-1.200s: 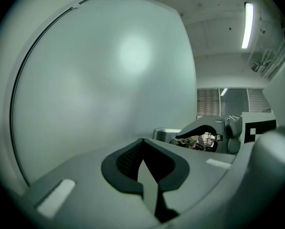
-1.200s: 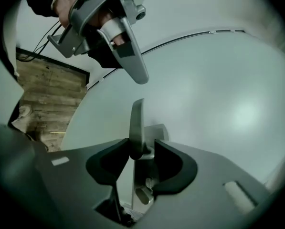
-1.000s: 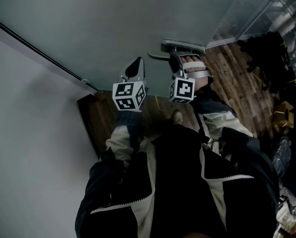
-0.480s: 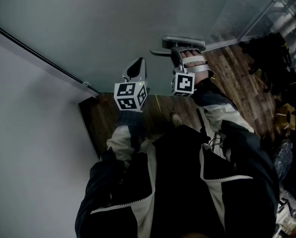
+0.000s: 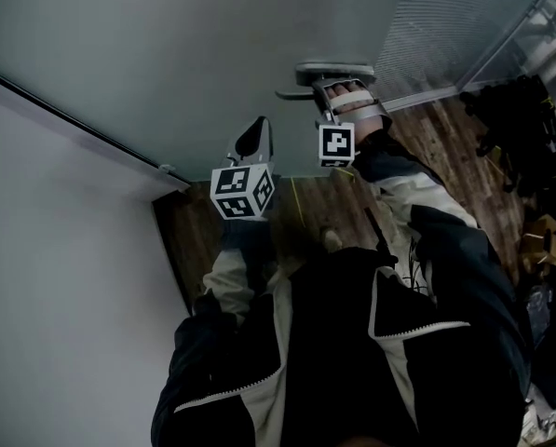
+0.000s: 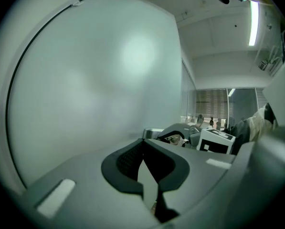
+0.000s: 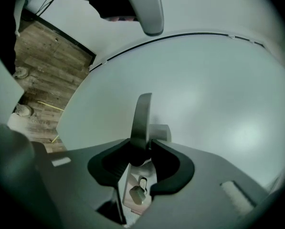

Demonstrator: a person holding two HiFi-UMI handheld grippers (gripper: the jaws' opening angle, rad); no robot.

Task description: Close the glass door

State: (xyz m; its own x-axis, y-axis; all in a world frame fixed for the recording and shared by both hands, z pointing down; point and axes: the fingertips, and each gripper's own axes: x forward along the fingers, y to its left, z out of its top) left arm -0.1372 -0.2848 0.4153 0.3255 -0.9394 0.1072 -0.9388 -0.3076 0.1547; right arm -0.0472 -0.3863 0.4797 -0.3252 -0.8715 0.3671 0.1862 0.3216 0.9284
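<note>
A frosted glass door (image 5: 212,45) fills the top of the head view. Its grey lever handle (image 5: 329,71) sticks out at the upper middle. My right gripper (image 5: 339,89) is shut on that lever; in the right gripper view the handle (image 7: 142,116) stands upright between the black pads, at the right gripper (image 7: 142,152), with the lock plate (image 7: 135,187) below. My left gripper (image 5: 256,130) points at the glass left of the handle with nothing in it. In the left gripper view the left gripper (image 6: 143,149) has its tips together before the pale glass (image 6: 85,89).
A white wall (image 5: 54,268) lies at the left, with a dark frame strip (image 5: 73,124) between it and the glass. Wooden floor (image 5: 333,203) shows below the door. Dark bags and clutter (image 5: 529,128) stand at the right. A person's dark jacket (image 5: 352,361) fills the bottom.
The right gripper has moved up and away in the view with the handle in it, and the door has swung with it. The left gripper stayed beside it at the glass.
</note>
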